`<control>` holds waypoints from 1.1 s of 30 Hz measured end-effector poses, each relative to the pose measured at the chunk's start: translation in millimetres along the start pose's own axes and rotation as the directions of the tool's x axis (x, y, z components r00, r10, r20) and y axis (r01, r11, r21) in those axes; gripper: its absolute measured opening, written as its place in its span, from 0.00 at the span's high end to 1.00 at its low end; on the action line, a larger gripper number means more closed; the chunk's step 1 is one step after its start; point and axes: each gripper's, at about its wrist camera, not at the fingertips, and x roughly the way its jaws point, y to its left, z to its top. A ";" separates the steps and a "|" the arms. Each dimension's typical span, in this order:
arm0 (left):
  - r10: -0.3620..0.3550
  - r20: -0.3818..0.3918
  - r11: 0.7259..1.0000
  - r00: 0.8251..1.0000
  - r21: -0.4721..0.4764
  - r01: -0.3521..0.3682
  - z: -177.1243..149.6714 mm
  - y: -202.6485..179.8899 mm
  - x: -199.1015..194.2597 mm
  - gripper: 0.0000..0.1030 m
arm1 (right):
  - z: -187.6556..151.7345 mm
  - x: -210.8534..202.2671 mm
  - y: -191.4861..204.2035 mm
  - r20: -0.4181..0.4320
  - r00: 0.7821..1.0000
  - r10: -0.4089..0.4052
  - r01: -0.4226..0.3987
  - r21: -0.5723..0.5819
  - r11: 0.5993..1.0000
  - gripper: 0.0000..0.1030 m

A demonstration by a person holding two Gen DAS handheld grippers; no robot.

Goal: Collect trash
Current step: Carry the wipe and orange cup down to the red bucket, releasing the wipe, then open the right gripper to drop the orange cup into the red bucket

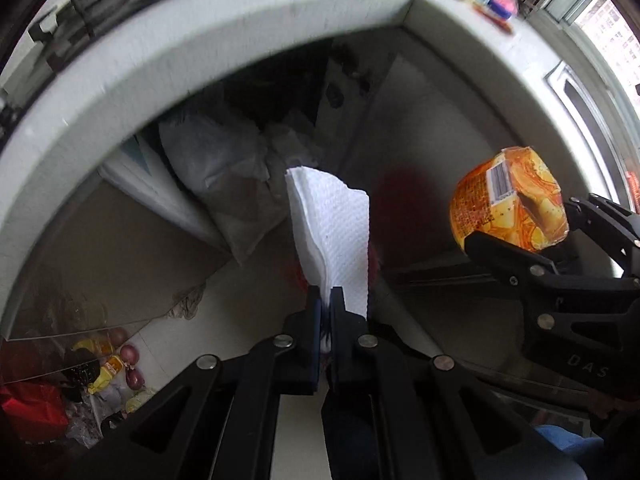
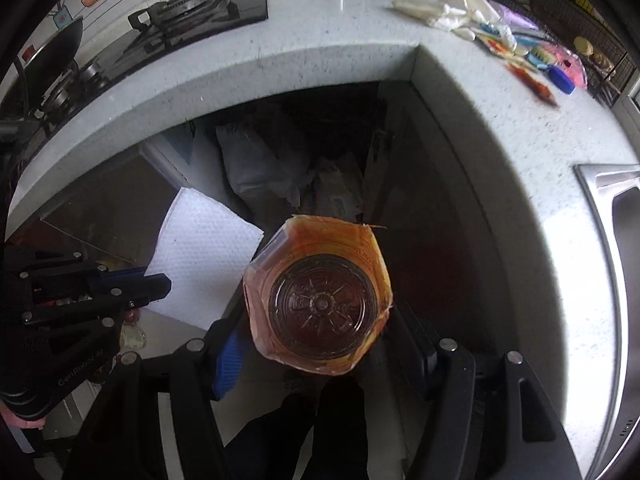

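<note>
Left wrist view: the left gripper points steeply down, its jaws pinched tight on the lower edge of a folded white paper towel, which stands up between the pads and fans out above them. To the right, the right gripper clamps a yellow-orange plastic bottle whose label carries a barcode. Both hang in front of the inner corner of a pale countertop, over a dark recess holding grey plastic bags. Onions and assorted packets lie on the floor at lower left.

Right wrist view: the bottle is seen end-on, its moulded base facing the camera, gripped across its body at mid width between the blue-padded fingers of the right gripper. The paper towel appears at left, held by the left gripper. On the countertop sit a gas hob, crumpled white cloths and colourful wrappers; a steel sink lies at the right edge.
</note>
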 end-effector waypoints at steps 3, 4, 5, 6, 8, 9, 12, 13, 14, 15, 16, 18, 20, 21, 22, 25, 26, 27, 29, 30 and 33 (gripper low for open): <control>-0.028 -0.032 1.000 0.999 -0.011 0.028 -4.3 7.3 37.1 0.97 | -10.3 34.4 -3.3 -0.004 1.000 0.000 0.000 0.023 1.000 0.39; -0.044 -0.039 0.999 0.998 -0.011 0.044 -5.6 9.0 52.8 0.97 | -14.0 48.0 -4.0 -0.006 1.000 -0.012 0.012 0.024 1.000 0.39; -0.040 -0.051 0.999 0.998 -0.005 0.040 -6.5 10.2 66.8 0.97 | -17.5 60.8 -5.5 -0.009 1.000 -0.019 0.019 0.030 0.999 0.39; -0.037 -0.065 0.999 0.997 0.003 0.037 -6.4 11.7 80.2 0.97 | -21.0 73.1 -8.8 -0.014 1.000 -0.020 0.021 0.045 0.999 0.39; -0.052 -0.081 0.998 0.995 0.017 0.054 -6.3 12.5 108.9 0.97 | -27.5 96.7 -17.0 -0.030 0.999 -0.016 0.018 0.086 0.996 0.39; -0.063 -0.089 0.998 0.994 0.023 0.065 -6.6 12.3 121.6 0.97 | -29.0 108.1 -21.2 -0.034 0.999 -0.019 0.022 0.097 0.995 0.39; -0.102 -0.122 0.993 0.987 0.040 0.108 -4.3 11.2 159.1 0.97 | -33.5 139.2 -24.6 -0.051 0.998 -0.048 0.054 0.102 0.993 0.39; -0.118 -0.133 0.992 0.984 0.038 0.124 -3.1 9.6 171.6 0.97 | -33.8 148.1 -28.2 -0.055 0.997 -0.055 0.061 0.110 0.992 0.39; -0.120 -0.138 0.991 0.983 0.043 0.127 -1.9 8.6 180.4 0.97 | -32.1 155.8 -30.8 -0.060 0.997 -0.058 0.064 0.118 0.991 0.39; -0.115 -0.142 0.991 0.983 0.056 0.124 -1.4 5.5 188.2 0.97 | -31.6 161.6 -33.2 -0.062 0.996 -0.061 0.068 0.127 0.990 0.39; -0.112 -0.145 0.990 0.983 0.070 0.123 -0.6 2.5 196.5 0.97 | -33.6 166.6 -34.5 -0.062 0.996 -0.066 0.074 0.135 0.988 0.39; -0.127 -0.160 0.986 0.979 0.089 0.142 0.3 -1.0 209.6 0.96 | -34.1 173.9 -41.4 -0.060 0.995 -0.079 0.087 0.147 0.985 0.39; -0.115 -0.178 0.984 0.977 0.116 0.137 2.0 -7.0 220.3 0.92 | -36.0 178.3 -46.3 -0.063 0.994 -0.094 0.102 0.155 0.983 0.39; -0.108 -0.191 0.983 0.976 0.124 0.133 2.4 -8.9 224.2 0.78 | -36.7 180.7 -48.8 -0.064 0.993 -0.099 0.108 0.162 0.981 0.39; -0.110 -0.198 0.982 0.974 0.127 0.136 3.5 -10.3 227.3 0.58 | -37.6 181.2 -50.5 -0.067 0.993 -0.100 0.110 0.168 0.980 0.39; -0.093 -0.152 0.982 0.984 0.147 0.115 3.4 -13.3 225.6 0.35 | -39.8 180.7 -56.5 -0.076 0.992 -0.105 0.116 0.175 0.978 0.39; -0.083 -0.139 0.983 0.987 0.154 0.104 1.5 -13.2 223.1 0.32 | -41.5 179.4 -58.3 -0.077 0.991 -0.105 0.117 0.175 0.978 0.39; -0.080 -0.134 0.982 0.988 0.160 0.101 0.7 -12.9 221.2 0.29 | -42.5 178.4 -59.1 -0.080 0.991 -0.104 0.116 0.175 0.978 0.39; -0.085 -0.138 0.981 0.987 0.160 0.107 0.4 -9.8 219.2 0.29 | -45.5 175.9 -59.3 -0.087 0.991 -0.099 0.113 0.174 0.978 0.39; -0.082 -0.137 0.982 0.987 0.155 0.103 0.4 -7.7 218.5 0.29 | -46.1 175.5 -58.6 -0.091 0.992 -0.093 0.108 0.174 0.979 0.39; -0.062 -0.127 0.987 0.990 0.141 0.080 -3.7 -1.5 211.6 0.29 | -48.0 179.5 -55.7 -0.100 0.992 -0.079 0.095 0.164 0.982 0.39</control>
